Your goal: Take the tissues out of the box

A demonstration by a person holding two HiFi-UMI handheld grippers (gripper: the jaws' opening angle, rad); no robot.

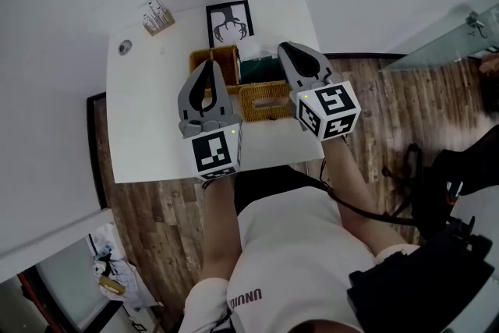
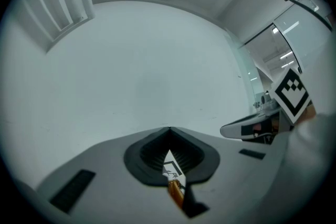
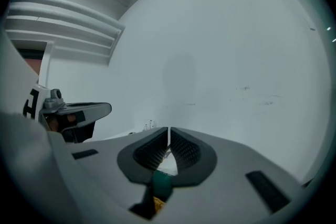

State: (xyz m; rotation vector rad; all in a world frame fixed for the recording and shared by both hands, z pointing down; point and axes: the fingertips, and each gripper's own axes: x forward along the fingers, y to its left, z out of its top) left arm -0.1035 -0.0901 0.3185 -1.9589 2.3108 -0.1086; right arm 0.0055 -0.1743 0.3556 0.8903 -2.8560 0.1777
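Tissue box (image 1: 257,69) on white table (image 1: 148,113), left gripper (image 1: 209,63), right gripper (image 1: 283,46) both closed

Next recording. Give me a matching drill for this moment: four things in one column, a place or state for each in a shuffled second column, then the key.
Things
1. framed picture
2. small tan holder
3. woven box with a slot
4. left gripper

Places or states
A. closest of the four to the front edge of the table
B. middle of the far edge, black border
C. jaws together, nothing held
D. near the far left corner, apart from the rest

Pairs: 1-B, 2-D, 3-A, 4-C
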